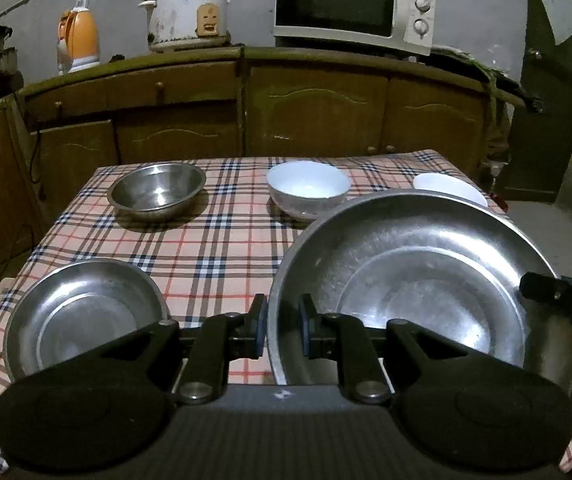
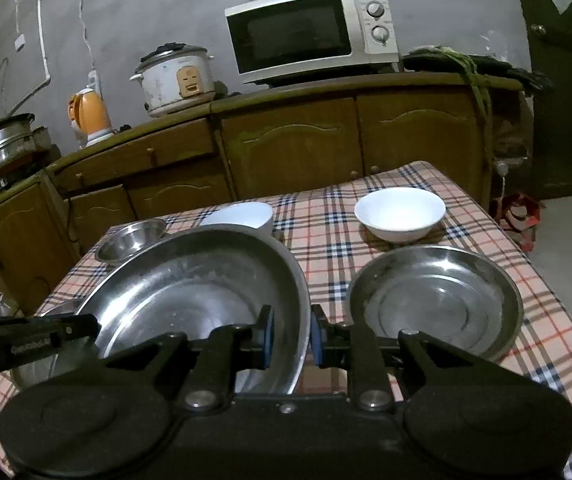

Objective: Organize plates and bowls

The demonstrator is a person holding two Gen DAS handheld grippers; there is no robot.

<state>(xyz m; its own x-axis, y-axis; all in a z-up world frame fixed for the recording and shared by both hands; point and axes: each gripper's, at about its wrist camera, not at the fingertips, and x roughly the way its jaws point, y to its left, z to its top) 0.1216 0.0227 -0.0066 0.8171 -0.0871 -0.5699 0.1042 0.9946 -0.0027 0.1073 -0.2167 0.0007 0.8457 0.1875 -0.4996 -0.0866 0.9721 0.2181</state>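
Both grippers gripped one large steel plate: the left gripper (image 1: 282, 330) was clamped on its left rim, the right gripper (image 2: 291, 338) on its right rim. The large steel plate (image 1: 418, 280) sat tilted between them, apparently lifted clear of the bench (image 1: 214, 248) and its checked cloth, though contact at the near edge could not be ruled out.

Left of it, a smaller steel plate (image 1: 82, 316) lay flat on the cloth. A second smaller steel plate (image 2: 438, 304) lay on the right side. At the far end stood a steel bowl (image 1: 157, 190), a white bowl (image 1: 308, 188) near the middle, and another white bowl (image 2: 400, 212) toward the right corner.

Nothing appeared stacked; every piece sat apart from the others. Judged from this, the sorting was at an early stage: the big plate was in hand with no visible destination, and the two small plates and three bowls were left to gather.
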